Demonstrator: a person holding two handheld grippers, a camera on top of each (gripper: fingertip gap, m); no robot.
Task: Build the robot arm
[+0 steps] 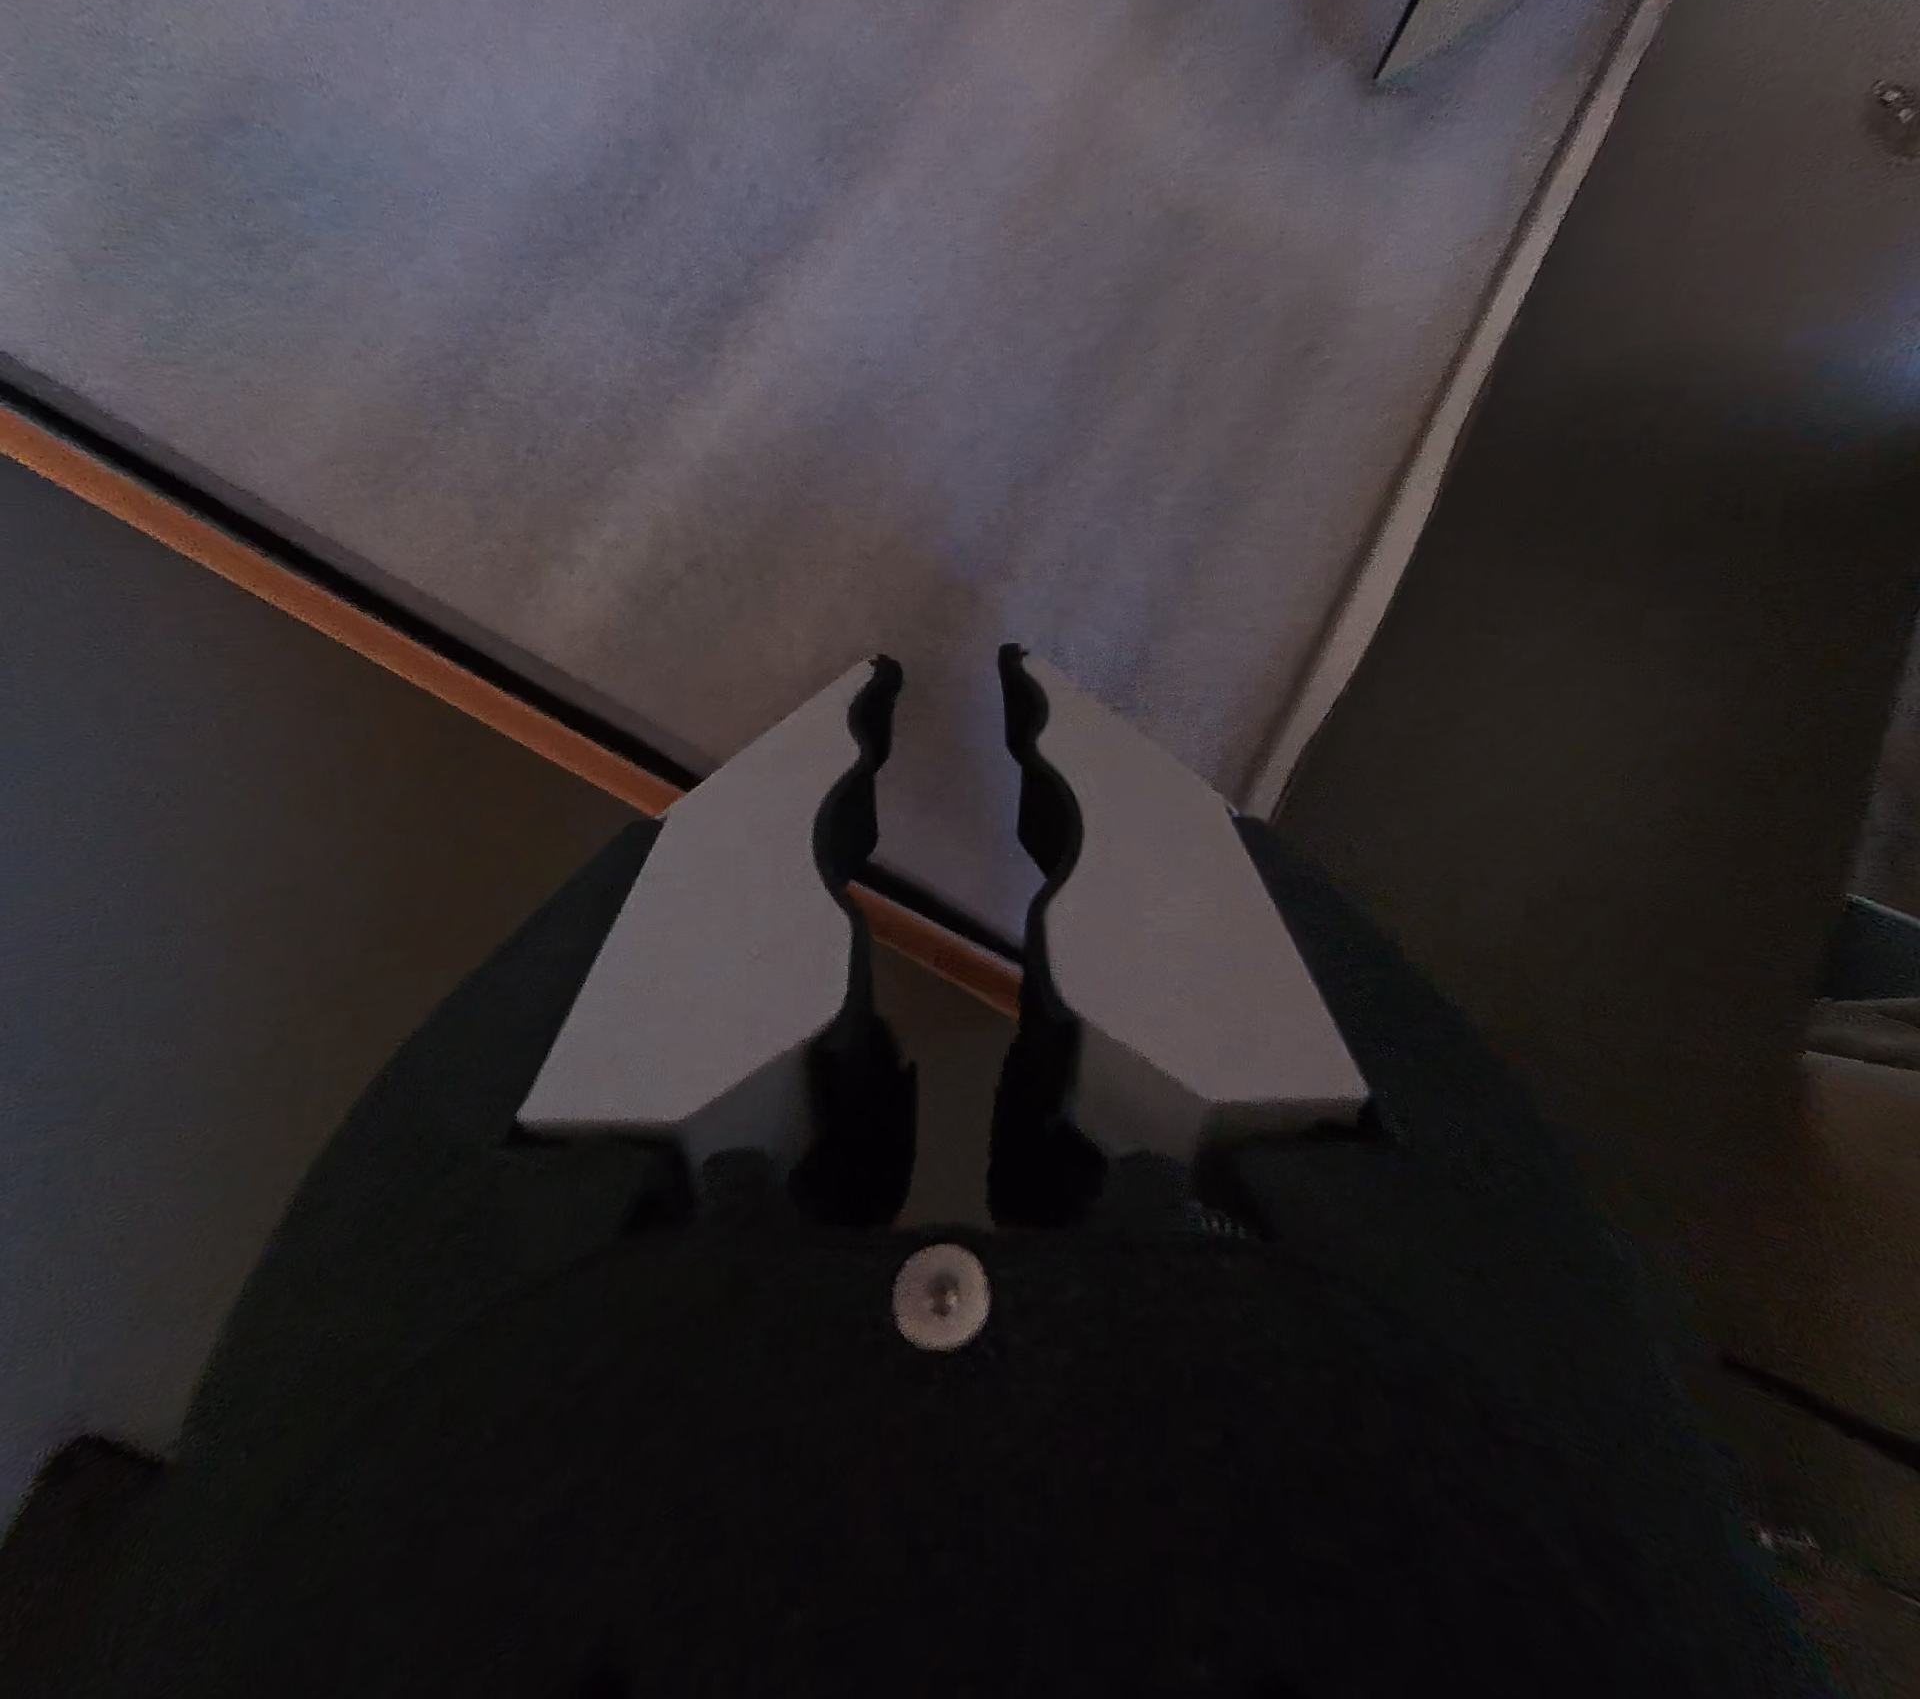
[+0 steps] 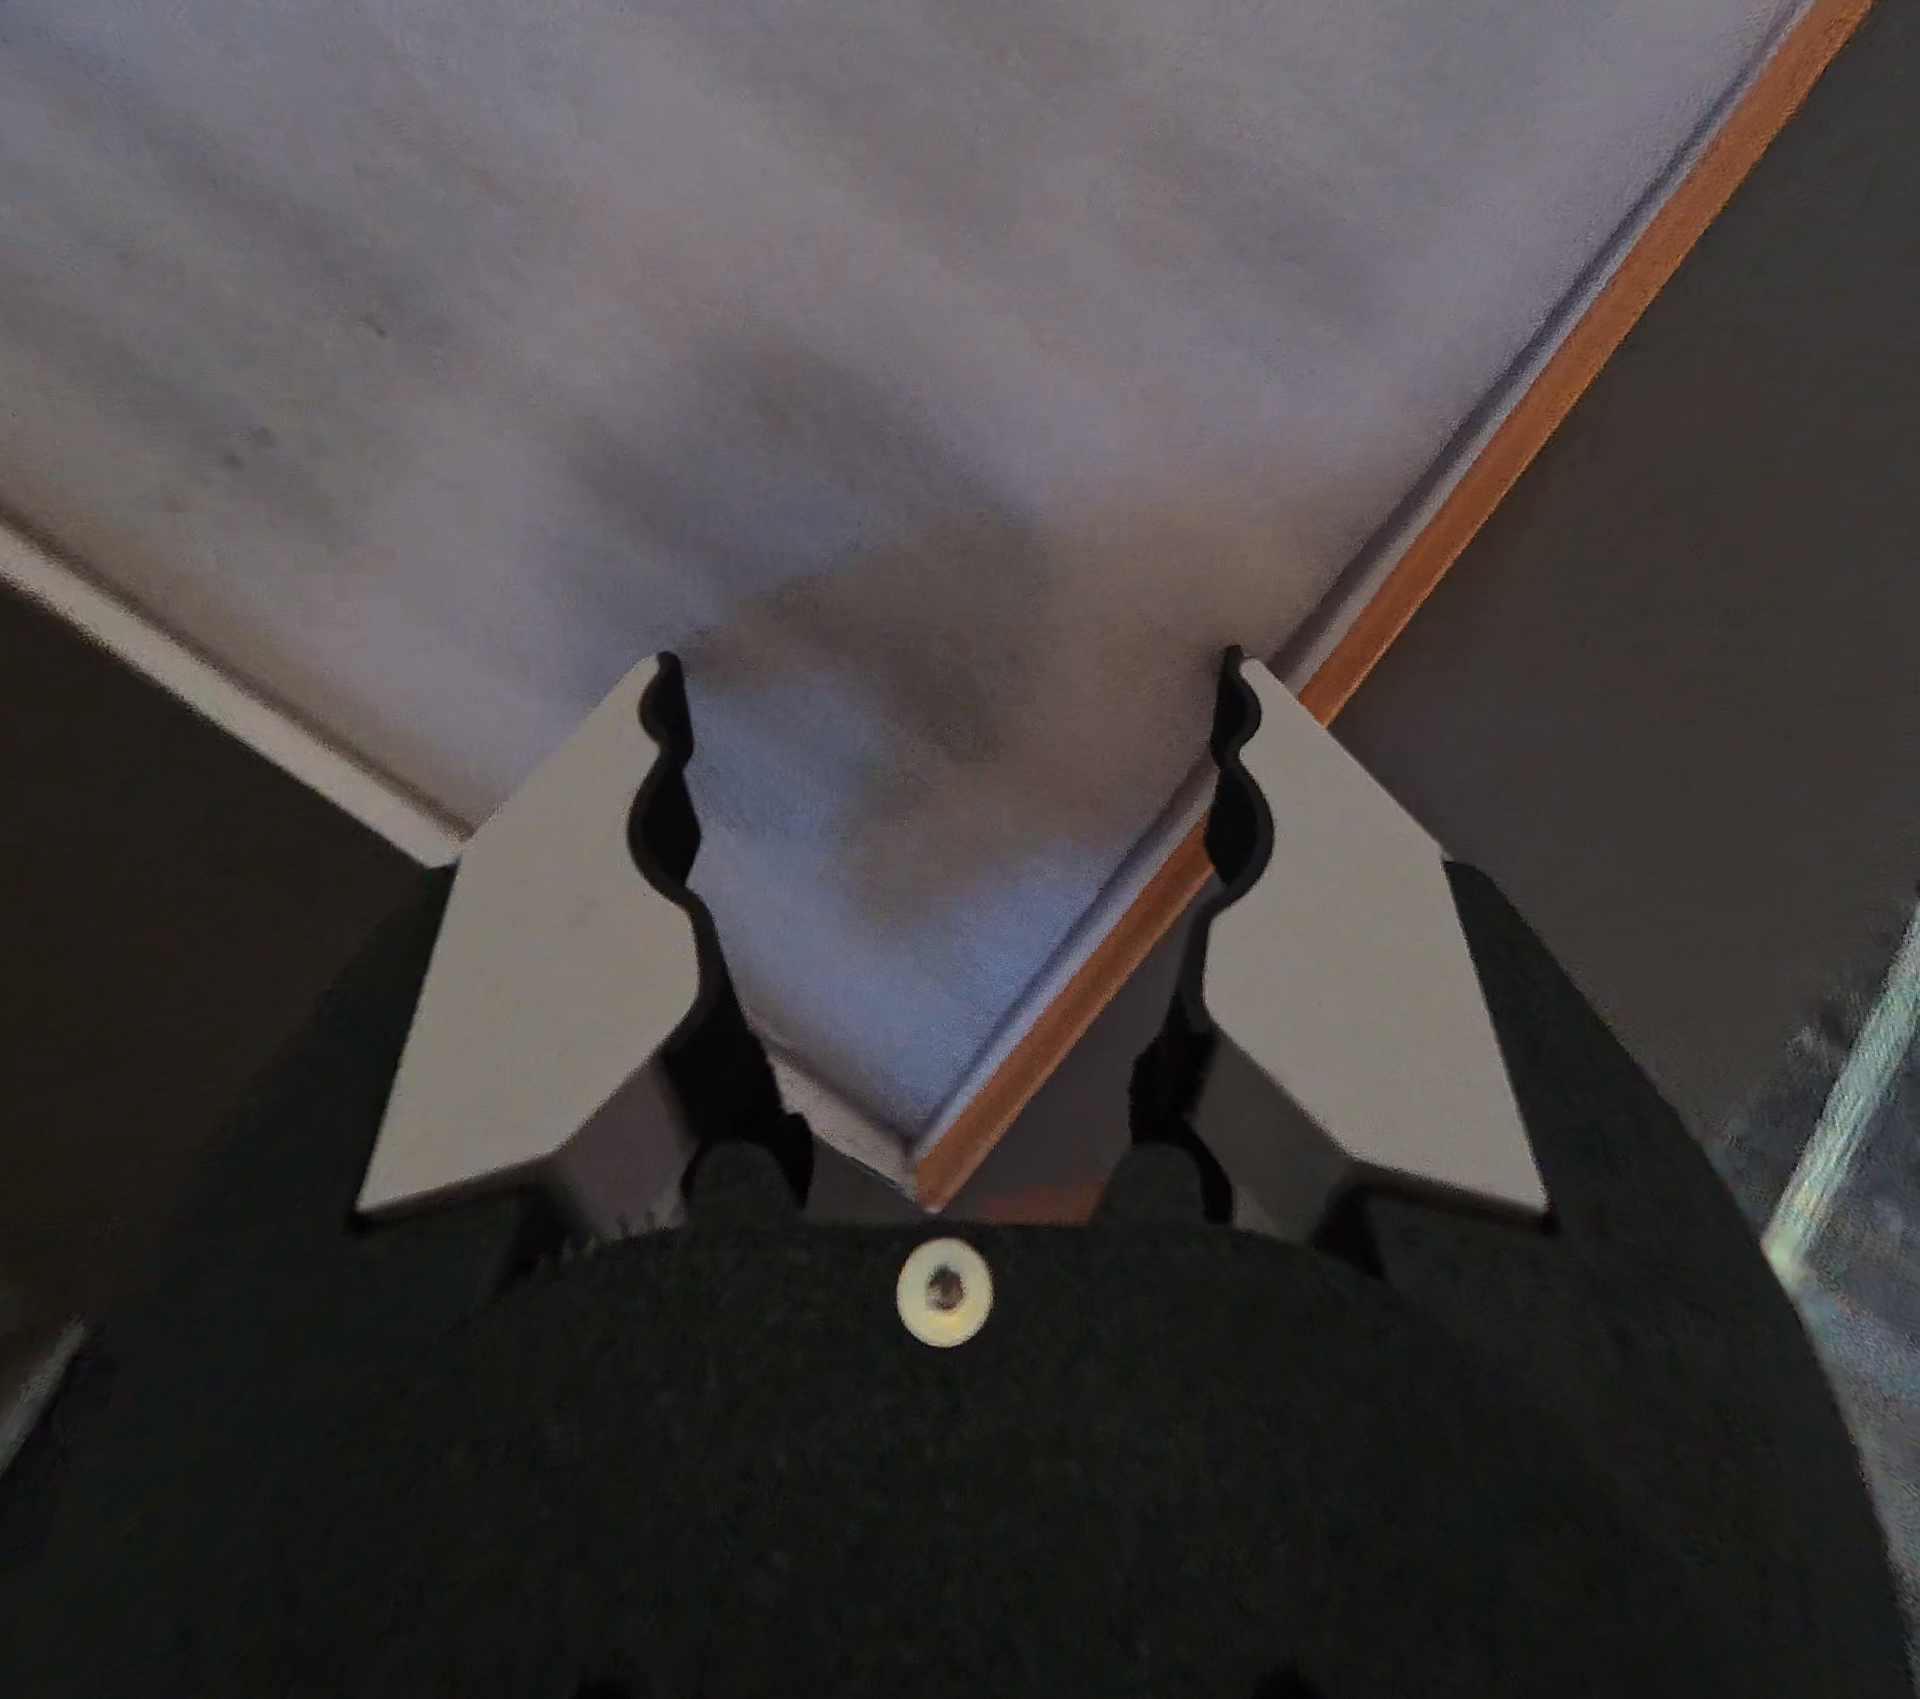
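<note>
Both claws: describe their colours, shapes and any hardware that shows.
The left claw and the right claw look alike: a black, matte, grainy body, two pale grey fingers with angled flat faces that taper toward the tips, and black wavy inner pads. A round silver screw sits centred on each body. No cables or sleeves show.

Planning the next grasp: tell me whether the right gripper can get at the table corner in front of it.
Probably yes. The right gripper is open and empty, and the table corner with its wooden edge strip already lies between the fingers, with nothing in the way. Whether they touch it cannot be told.
</note>
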